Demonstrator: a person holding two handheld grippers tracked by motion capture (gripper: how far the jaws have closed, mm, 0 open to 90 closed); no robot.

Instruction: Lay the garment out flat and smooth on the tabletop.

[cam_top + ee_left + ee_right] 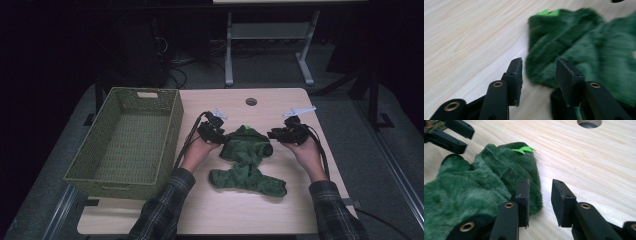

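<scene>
2 grippers flank a green fleece garment [247, 160] at table [280, 210] centre: left gripper [539, 72] at 9 o'clock, right gripper [539, 195] at 3 o'clock, both released, jaws parted at its edges.

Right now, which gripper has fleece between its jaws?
The left gripper: the garment's edge sits between its open jaws. The right gripper's jaws frame bare table.

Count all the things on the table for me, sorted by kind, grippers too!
Fuzzy green plush garment: 1
Green woven rectangular basket: 1
Black two-jaw grippers, left gripper and right gripper: 2
Total: 4
</scene>
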